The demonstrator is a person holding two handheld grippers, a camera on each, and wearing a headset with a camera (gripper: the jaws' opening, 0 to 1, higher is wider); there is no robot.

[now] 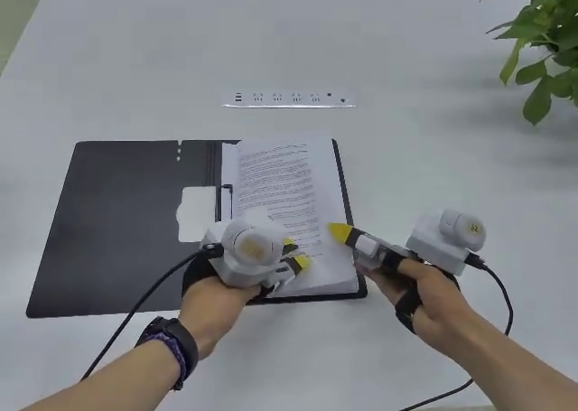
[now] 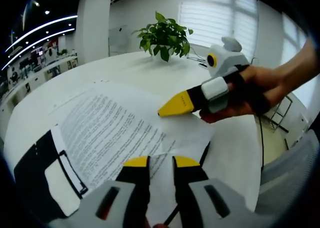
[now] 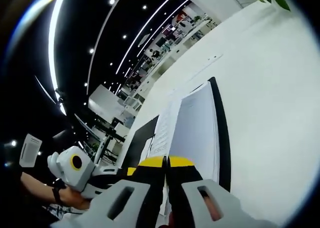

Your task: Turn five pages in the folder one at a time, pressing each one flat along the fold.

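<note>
A white worktop [image 1: 433, 59] is seen in the head view, with one open folder [image 1: 117, 221] near its front edge and open room to its right. In the left gripper view, one page [image 2: 110, 128] is pinched at its lower edge by the left tongs [image 2: 161, 162]. In the right gripper view, the right tongs [image 3: 166, 161] are clenched on nothing.

The folder [image 1: 117, 230] is plain black on a white table [image 1: 433, 86]. Its pages [image 1: 284, 190] are white, ruled with fine black print. At the folder's near edge, the left gripper [image 1: 298, 263] and right gripper [image 1: 339, 233] are pale grey with black jaws and yellow tips. Beyond the folder lies a silvery-white strip [image 1: 289, 99]. Far right of it, the plant [image 1: 542, 41] is green.
</note>
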